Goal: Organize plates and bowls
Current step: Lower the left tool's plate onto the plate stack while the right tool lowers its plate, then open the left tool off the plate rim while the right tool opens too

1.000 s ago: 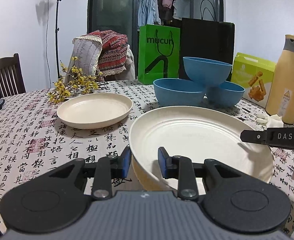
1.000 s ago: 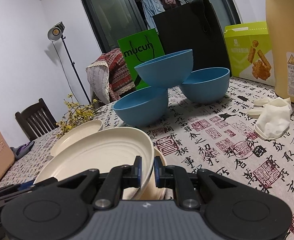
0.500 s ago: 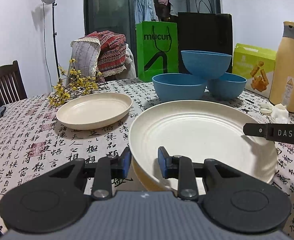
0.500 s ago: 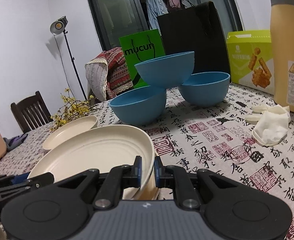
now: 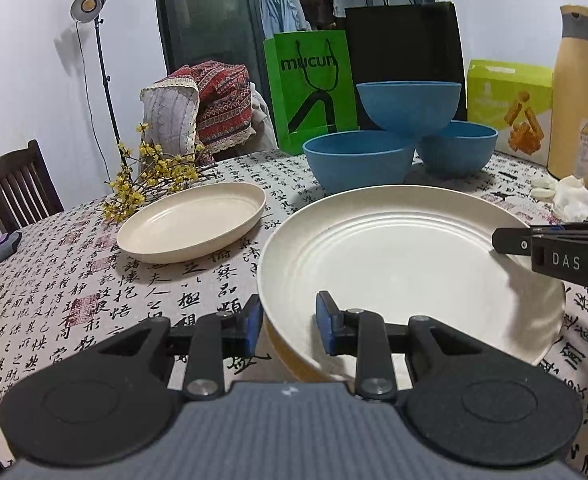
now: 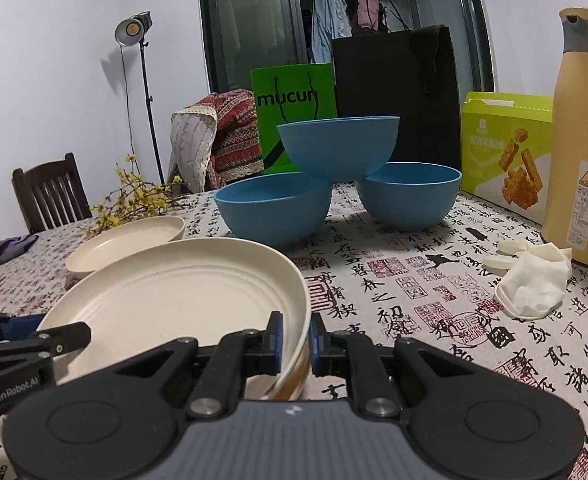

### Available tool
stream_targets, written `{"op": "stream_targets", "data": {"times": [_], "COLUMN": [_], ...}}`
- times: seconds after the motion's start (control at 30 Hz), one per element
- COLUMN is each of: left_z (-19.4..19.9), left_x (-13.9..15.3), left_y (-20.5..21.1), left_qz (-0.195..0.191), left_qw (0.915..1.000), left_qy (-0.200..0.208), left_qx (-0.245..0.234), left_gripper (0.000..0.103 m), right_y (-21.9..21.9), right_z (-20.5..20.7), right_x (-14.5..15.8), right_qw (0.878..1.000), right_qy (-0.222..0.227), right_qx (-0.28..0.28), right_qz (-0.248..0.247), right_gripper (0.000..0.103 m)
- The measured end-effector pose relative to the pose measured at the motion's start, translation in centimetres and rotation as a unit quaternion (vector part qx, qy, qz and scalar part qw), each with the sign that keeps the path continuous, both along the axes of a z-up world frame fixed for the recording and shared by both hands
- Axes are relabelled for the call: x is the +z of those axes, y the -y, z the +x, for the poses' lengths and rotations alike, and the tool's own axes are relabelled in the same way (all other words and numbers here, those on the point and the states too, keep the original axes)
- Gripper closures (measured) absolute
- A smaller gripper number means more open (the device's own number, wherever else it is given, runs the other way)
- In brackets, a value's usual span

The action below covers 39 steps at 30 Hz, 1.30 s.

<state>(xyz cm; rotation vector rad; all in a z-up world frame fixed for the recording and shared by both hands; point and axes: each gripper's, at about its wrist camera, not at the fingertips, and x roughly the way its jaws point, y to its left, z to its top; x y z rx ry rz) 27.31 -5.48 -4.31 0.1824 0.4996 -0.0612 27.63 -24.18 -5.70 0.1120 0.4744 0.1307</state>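
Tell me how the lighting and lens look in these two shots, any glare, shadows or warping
Left wrist view: sharp, strong fisheye bending at the corners; soft sheen on the large plate, where the right gripper casts a shadow; studio lamp glows without blowing out. Right wrist view: equally sharp, same barrel warp, dark corners; blue bowls throw soft shadows on the tablecloth.

A green bag (image 5: 309, 84) and a black bag (image 5: 406, 52) stand behind a snack box (image 5: 508, 104). A tan bottle (image 5: 582, 96) rises beside crumpled tissue (image 5: 570, 200); yellow flowers (image 5: 149, 176) lie opposite.
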Motion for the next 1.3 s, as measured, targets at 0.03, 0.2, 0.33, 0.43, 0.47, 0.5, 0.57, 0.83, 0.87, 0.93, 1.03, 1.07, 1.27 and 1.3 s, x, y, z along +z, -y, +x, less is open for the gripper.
{"op": "stream_targets", "data": {"times": [0.03,0.2,0.33,0.43,0.47,0.5,0.57,0.83,0.87,0.93,1.03,1.07,1.27,1.3], "left_z": [0.0,0.2,0.3,0.4,0.4,0.5,0.5,0.5,0.4,0.2,-0.2,-0.2,-1.2,-1.5], "left_x": [0.0,-0.3,-0.5,-0.7,-0.8,-0.9,-0.9,-0.9,-0.8,-0.5,0.0,0.2,1.2,1.3], "left_y": [0.1,0.3,0.5,0.7,0.8,0.8,0.9,0.5,0.4,0.1,-0.4,-0.7,-3.7,-4.2], "left_qz": [0.003,0.009,0.018,0.022,0.023,0.025,0.027,0.009,0.006,-0.006,-0.018,-0.026,-0.094,-0.103], "left_qw": [1.0000,0.9999,0.9998,0.9996,0.9996,0.9995,0.9994,0.9998,0.9998,0.9999,0.9997,0.9995,0.9946,0.9934], "left_qy": [-0.001,-0.005,-0.008,-0.010,-0.010,-0.010,-0.010,-0.011,-0.008,0.000,0.010,0.013,0.031,0.036], "left_qx": [0.000,0.004,0.010,0.014,0.015,0.016,0.018,0.015,0.015,0.010,0.012,0.014,0.031,0.037], "left_gripper": [0.074,0.074,0.074,0.074,0.074,0.074,0.074,0.064,0.062,0.052,0.035,0.032,0.000,0.000], "right_y": [0.0,-0.2,-0.9,-1.6,-1.8,-1.9,-1.9,-1.5,-1.4,-1.3,-0.8,-0.6,0.6,0.8], "right_z": [0.0,0.1,0.0,0.0,-0.1,0.0,0.1,0.6,0.6,0.5,0.3,0.3,-0.4,-0.6], "right_x": [0.0,-0.2,-0.2,-0.3,-0.3,-0.3,-0.3,-0.6,-0.5,-0.5,-0.3,-0.2,0.2,0.2], "right_qw": [1.000,1.000,0.999,0.998,0.998,0.997,0.997,0.998,0.998,0.999,0.999,1.000,0.999,0.999], "right_qy": [0.000,0.000,0.004,0.005,0.006,0.005,0.002,-0.014,-0.014,-0.012,-0.009,-0.007,0.020,0.027], "right_qx": [-0.002,-0.003,-0.001,-0.002,-0.002,-0.002,-0.002,0.000,0.003,0.004,0.010,0.010,0.022,0.024], "right_qz": [-0.002,-0.012,-0.036,-0.061,-0.067,-0.073,-0.077,-0.061,-0.058,-0.051,-0.033,-0.027,0.012,0.020], "right_gripper": [0.090,0.090,0.089,0.088,0.088,0.087,0.087,0.087,0.085,0.084,0.079,0.073,0.024,0.015]}}
